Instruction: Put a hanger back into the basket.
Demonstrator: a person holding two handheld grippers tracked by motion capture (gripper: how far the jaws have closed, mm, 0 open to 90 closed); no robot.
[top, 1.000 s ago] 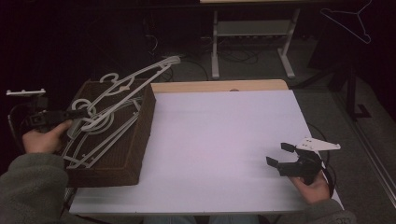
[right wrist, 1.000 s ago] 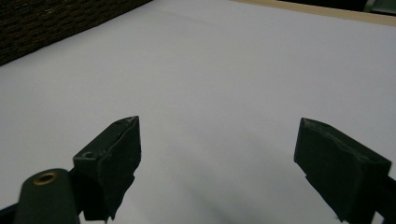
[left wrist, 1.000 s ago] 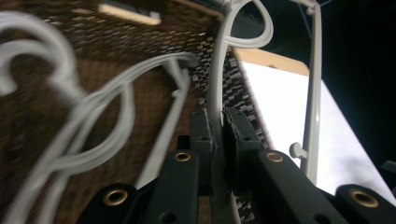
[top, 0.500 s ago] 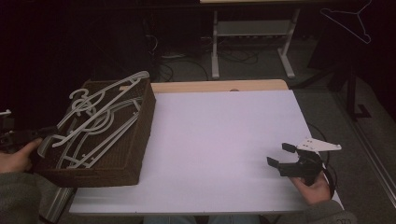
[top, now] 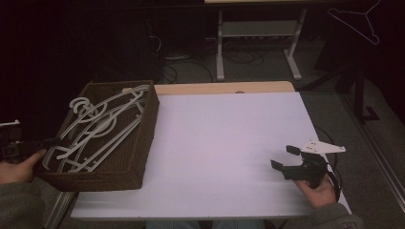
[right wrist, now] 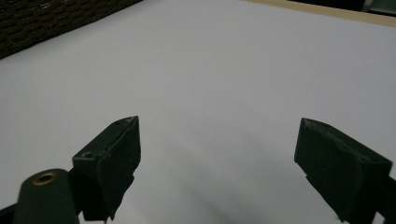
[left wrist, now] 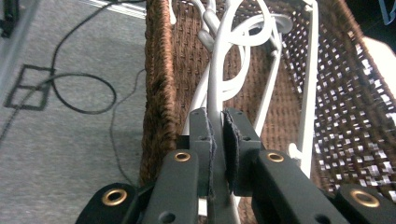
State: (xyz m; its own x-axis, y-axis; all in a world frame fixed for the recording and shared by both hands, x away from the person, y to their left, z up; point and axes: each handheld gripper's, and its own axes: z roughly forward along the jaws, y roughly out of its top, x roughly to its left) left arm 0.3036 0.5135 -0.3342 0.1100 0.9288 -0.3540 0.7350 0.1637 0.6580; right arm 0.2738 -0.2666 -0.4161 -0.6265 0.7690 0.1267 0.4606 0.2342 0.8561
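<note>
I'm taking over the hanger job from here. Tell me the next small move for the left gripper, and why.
Probably lift and draw back a little to pull one hanger free. The left gripper is shut on a white hanger whose hook still lies tangled with the other hangers inside the wicker basket. The right gripper is open over the bare table, ready to help.
</note>
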